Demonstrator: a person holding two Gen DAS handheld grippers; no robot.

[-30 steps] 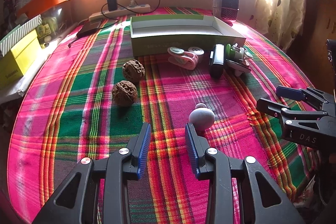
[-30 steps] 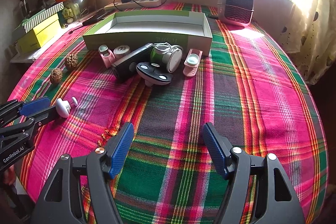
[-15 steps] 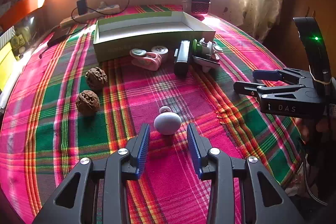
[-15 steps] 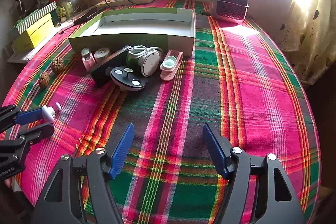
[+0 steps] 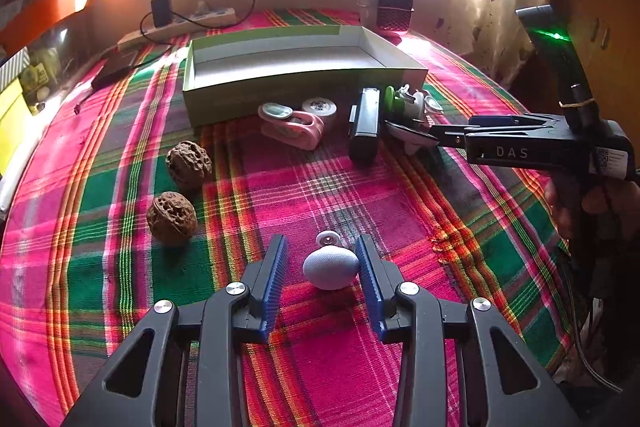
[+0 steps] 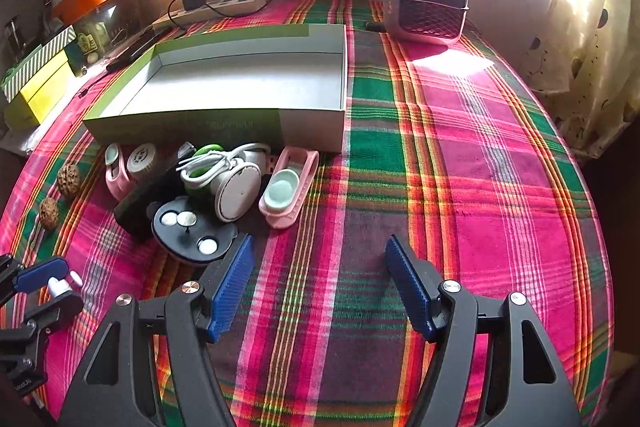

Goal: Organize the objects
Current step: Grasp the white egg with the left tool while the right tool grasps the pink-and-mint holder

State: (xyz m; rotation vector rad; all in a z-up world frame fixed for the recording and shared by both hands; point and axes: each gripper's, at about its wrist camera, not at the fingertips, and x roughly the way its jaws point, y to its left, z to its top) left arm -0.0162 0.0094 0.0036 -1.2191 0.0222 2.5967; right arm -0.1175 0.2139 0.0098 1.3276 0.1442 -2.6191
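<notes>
On the left side of the left wrist view, two brown walnuts [image 5: 178, 201] sit close together on the plaid cloth [image 5: 472, 223], well apart from the other things, so they look like a job for later. In the lower middle, the left gripper [image 5: 322, 265] has its fingers apart, one on each side of a small grey egg-shaped toy [image 5: 331, 267]. The right finger seems to touch the toy and the left one does not, so I think it is getting ready to squeeze and lift it. Above, in the upper middle, the big green box [image 5: 304, 89] lies open with nothing seen inside, likely the home for everything. Just in front of the box a pink clip [image 5: 292, 123], a black bar [image 5: 365, 125] and a white round thing with a cord [image 6: 230, 183] huddle together, waiting. In the right wrist view, the right gripper [image 6: 320, 289] hangs over bare cloth at the bottom middle with its fingers wide apart, next to a black round dish [image 6: 192, 231] at its left finger. It holds nothing.
</notes>
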